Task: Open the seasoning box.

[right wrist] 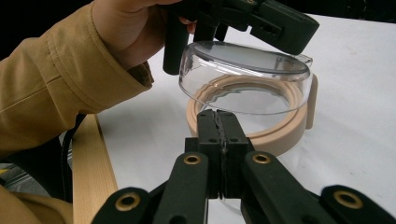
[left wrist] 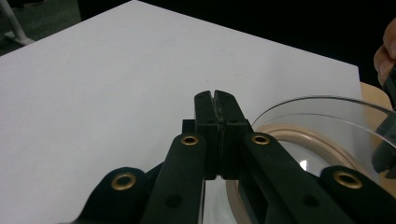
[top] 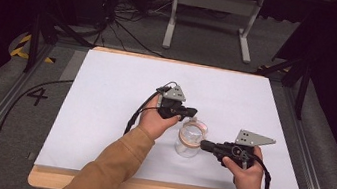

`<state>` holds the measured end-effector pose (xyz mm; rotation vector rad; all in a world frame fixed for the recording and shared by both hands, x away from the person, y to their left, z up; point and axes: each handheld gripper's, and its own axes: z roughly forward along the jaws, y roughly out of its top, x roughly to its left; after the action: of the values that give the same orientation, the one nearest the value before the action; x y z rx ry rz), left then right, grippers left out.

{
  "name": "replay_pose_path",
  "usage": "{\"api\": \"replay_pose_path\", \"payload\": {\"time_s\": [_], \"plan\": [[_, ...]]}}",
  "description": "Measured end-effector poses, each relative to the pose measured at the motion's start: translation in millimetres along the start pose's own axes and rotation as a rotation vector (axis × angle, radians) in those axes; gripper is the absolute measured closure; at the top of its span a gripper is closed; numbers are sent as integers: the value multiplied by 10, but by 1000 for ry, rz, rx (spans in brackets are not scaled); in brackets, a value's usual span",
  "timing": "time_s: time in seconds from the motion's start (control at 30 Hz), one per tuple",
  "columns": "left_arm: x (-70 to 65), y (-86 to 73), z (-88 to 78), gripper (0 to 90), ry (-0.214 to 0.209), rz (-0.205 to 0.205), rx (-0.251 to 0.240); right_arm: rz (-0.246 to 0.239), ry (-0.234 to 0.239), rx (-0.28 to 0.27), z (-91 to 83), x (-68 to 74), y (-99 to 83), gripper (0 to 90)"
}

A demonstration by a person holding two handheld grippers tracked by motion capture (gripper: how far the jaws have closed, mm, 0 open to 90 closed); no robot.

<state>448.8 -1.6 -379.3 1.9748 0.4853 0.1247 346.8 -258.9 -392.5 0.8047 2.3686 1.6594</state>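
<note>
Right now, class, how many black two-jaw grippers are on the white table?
2. The left black two-jaw gripper is behind the clear glass jar; the right black two-jaw gripper is beside it, at the right.

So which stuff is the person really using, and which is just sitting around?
In use:
clear round plastic container with beige ring
left gripper
right gripper

Just around:
white table cover
grey metal stand
black floor cables

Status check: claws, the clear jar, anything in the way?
Left claw shut, at the clear jar rim, far side. Right claw shut, against its near side. Jar upright, beige ring around it. White mat open around it.
</note>
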Motion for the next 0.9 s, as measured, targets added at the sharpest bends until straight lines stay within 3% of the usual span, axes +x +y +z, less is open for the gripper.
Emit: {"api": "replay_pose_path", "payload": {"time_s": [0.17,0.4,0.57,0.9], "plan": [[15,-5,-4,884,-12,-14,2,0,-2,-6,2,-3,-2,900],[12,10,-42,886,20,-1,9,-4,-3,-3,0,-1,0,900],[55,32,-181,888,35,-10,-14,-21,-15,1,-5,-4,11,900],[57,-76,-543,883,88,-31,1,-70,-9,1,25,-47,157,900]]}}
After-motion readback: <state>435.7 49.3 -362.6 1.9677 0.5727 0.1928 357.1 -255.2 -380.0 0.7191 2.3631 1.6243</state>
